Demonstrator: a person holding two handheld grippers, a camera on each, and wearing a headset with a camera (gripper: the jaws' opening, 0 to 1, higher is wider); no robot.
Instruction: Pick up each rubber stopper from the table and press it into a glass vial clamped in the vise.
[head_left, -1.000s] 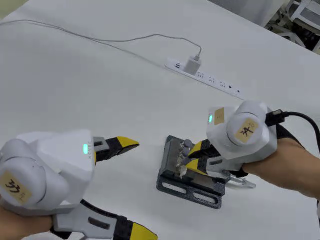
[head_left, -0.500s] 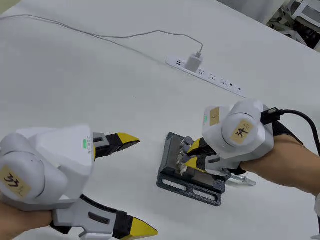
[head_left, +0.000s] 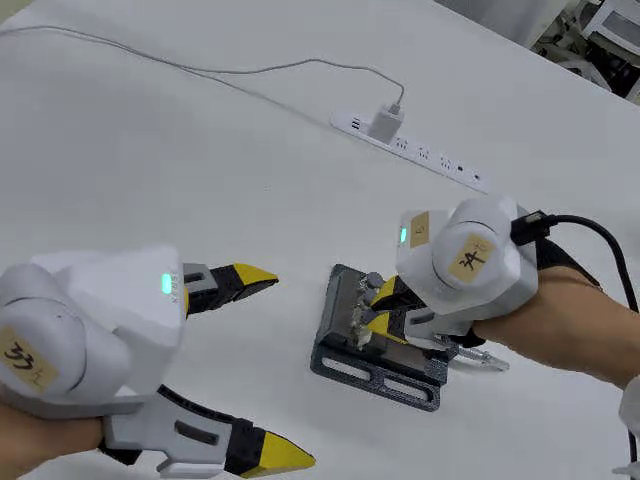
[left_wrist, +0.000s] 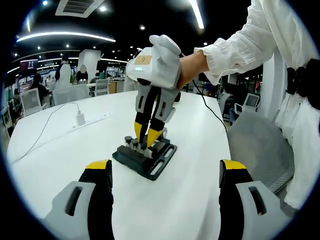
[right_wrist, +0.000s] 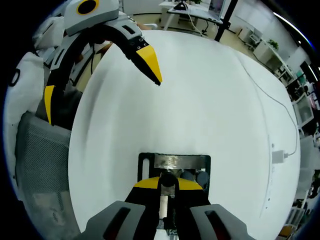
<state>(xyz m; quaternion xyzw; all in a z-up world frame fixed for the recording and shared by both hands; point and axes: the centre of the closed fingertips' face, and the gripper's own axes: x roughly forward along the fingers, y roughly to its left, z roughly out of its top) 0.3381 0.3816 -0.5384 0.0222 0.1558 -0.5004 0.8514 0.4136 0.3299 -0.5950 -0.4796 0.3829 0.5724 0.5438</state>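
Well, in the head view the right tool (head_left: 380, 308) is down on the vise (head_left: 345, 372), near the middle of the picture. Its yellow tips are close together over the glass vials (head_left: 372, 284), which stand up straight in the vise. The left tool (head_left: 265, 365) is at 9 o'clock from the vise and well apart from it. Its two tips are spread wide with nothing between them. So the right tool is much the nearer one. The worktop (head_left: 150, 150) is white and bare around the vise. At 12 o'clock from the vise lies a white power strip (head_left: 420, 155) with a charger (head_left: 384, 126) plugged in. A thin cable (head_left: 215, 71) runs off toward 10 o'clock.

In the left gripper view the vise sits at 12 o'clock, just past the spread tips. The right tool reaches down onto it from 12 o'clock, with a white sleeve (left_wrist: 235, 45) behind it. The vials point up, so I think the push has to go straight down along them. Behind the worktop is a big room with ceiling lights (left_wrist: 197, 12), chairs (left_wrist: 255, 145) and some people (left_wrist: 65, 75) far off.

In the right gripper view the tips are pinched on a small dark round thing. I take it to be the rubber stopper (right_wrist: 167, 179). It is right over the vise, at the vials. I cannot tell if it is in a vial mouth yet. The left tool hangs at 11 o'clock, spread wide, above the bare worktop.
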